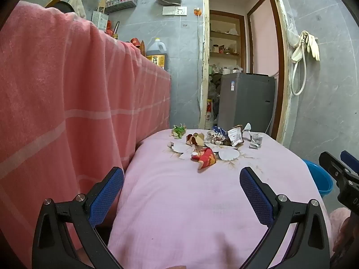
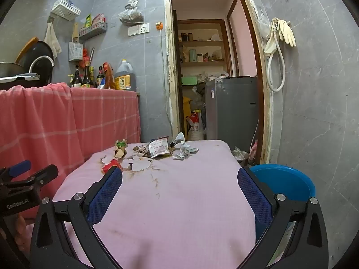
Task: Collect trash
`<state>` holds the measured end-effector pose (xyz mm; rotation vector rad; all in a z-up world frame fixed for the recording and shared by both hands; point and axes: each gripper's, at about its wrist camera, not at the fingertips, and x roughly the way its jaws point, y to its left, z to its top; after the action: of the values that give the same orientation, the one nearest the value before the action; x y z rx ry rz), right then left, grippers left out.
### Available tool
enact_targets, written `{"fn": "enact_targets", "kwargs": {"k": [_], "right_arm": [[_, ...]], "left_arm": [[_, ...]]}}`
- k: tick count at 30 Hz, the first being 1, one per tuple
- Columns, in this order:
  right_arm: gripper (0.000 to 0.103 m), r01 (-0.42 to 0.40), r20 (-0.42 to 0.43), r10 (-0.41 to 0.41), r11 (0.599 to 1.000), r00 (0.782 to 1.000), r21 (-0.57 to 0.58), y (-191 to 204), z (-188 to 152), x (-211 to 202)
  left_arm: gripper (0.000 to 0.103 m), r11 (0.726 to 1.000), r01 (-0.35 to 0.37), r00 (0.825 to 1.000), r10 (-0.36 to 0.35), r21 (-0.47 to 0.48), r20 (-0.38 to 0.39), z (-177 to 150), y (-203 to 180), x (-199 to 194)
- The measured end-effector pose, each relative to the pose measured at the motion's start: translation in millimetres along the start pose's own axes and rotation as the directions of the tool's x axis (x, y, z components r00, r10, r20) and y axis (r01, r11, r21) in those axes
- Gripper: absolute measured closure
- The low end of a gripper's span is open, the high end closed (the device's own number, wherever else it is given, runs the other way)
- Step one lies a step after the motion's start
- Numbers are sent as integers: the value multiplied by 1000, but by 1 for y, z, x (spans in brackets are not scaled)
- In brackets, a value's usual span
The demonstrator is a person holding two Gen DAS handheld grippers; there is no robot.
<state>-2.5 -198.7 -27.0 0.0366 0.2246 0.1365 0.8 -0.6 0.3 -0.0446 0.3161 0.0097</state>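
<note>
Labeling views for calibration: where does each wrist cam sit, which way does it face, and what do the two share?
Left wrist: on the left gripper, open, facing the trash pile on the pink table; right gripper at right edge.
Right wrist: on the right gripper, open, facing the same pile; left gripper at left edge.
Shared: pile, table, blue basin, doorway.

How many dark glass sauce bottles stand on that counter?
4, clustered left of the big amber oil jug: bottles at. The pink checked cloth may hide more.
</note>
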Motion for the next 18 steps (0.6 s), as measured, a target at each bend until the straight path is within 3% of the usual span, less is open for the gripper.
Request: {"fn": "enact_targets", "kwargs": {"k": [18], "right_arm": [[0, -6, 3, 6, 1000, 1000, -2, 3, 1, 0]], "left_arm": [[1, 1000, -7, 1000, 7, -3, 10, -1, 2, 2]]}}
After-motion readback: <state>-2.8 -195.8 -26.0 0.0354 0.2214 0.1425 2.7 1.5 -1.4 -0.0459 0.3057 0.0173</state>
